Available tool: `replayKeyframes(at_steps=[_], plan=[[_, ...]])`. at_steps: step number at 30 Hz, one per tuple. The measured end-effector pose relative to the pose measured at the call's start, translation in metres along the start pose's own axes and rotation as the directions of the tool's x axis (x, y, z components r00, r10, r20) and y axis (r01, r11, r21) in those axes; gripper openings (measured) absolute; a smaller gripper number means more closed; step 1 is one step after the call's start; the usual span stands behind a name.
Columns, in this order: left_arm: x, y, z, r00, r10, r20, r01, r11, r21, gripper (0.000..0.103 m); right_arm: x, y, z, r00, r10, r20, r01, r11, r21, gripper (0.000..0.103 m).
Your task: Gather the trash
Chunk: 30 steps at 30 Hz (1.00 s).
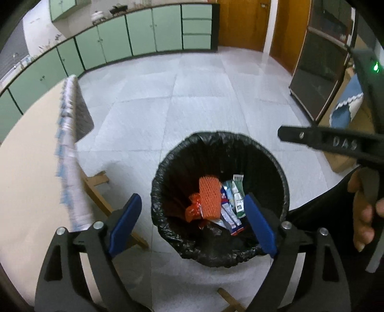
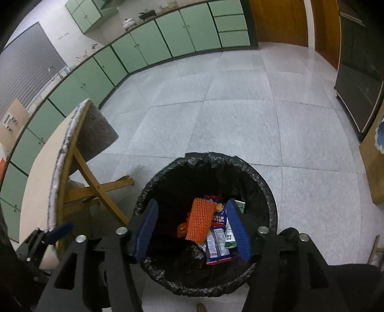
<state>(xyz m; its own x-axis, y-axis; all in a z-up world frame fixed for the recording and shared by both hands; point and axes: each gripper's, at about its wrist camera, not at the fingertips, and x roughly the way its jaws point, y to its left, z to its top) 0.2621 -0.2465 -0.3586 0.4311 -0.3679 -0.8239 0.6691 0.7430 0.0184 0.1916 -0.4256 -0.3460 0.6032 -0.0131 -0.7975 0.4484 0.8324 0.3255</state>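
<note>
Your left gripper (image 1: pixel 193 223) hangs spread wide with nothing between its blue pads (image 1: pixel 126 224), low in the frame above the trash bin (image 1: pixel 240 254). Your right gripper (image 2: pixel 192 228) is likewise released and empty, straight over the same bin; in the left view its black body at the right edge bears raised letters reading "DAS", with a green light above. The floor (image 2: pixel 240 120) is pale grey tile. Green cabinets (image 2: pixel 148 43) curve along the top, wooden doors (image 1: pixel 242 21) stand upper right, and a beige table (image 1: pixel 26 168) on wooden legs fills the left. Inside the black-lined bin lie an orange foam net (image 2: pixel 200 219), a red wrapper (image 1: pixel 193 210) and printed packets (image 2: pixel 217 247) whose writing is too small to read.
</note>
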Motion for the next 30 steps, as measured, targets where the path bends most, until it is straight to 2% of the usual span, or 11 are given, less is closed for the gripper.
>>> replayKeyframes(at_steps=[4, 8, 16, 23, 27, 30], plan=[[-0.047, 0.006, 0.003, 0.996, 0.036, 0.076, -0.035, 0.999, -0.014, 0.088, -0.033, 0.019, -0.003, 0.999, 0.012, 0.048, -0.011, 0.999, -0.03, 0.071], [-0.098, 0.016, 0.006, 0.983, 0.09, 0.157, -0.082, 0.995, -0.06, 0.09, -0.077, 0.047, -0.004, 0.992, 0.028, 0.124, -0.017, 0.996, -0.092, 0.078], [-0.194, 0.041, 0.003, 0.944, 0.195, 0.267, -0.148, 0.972, -0.185, 0.093, -0.154, 0.105, -0.005, 0.964, 0.07, 0.257, -0.015, 0.978, -0.21, 0.088], [-0.27, 0.06, -0.006, 0.891, 0.298, 0.342, -0.203, 0.937, -0.286, 0.096, -0.207, 0.149, -0.01, 0.933, 0.067, 0.353, 0.036, 0.96, -0.277, 0.097], [-0.316, 0.068, -0.018, 0.84, 0.378, 0.39, -0.249, 0.906, -0.343, 0.097, -0.231, 0.175, -0.017, 0.903, -0.013, 0.43, 0.144, 0.951, -0.273, 0.097], [-0.347, 0.071, -0.03, 0.804, 0.431, 0.409, -0.282, 0.882, -0.377, 0.097, -0.247, 0.19, -0.023, 0.897, -0.021, 0.442, 0.163, 0.944, -0.287, 0.097]])
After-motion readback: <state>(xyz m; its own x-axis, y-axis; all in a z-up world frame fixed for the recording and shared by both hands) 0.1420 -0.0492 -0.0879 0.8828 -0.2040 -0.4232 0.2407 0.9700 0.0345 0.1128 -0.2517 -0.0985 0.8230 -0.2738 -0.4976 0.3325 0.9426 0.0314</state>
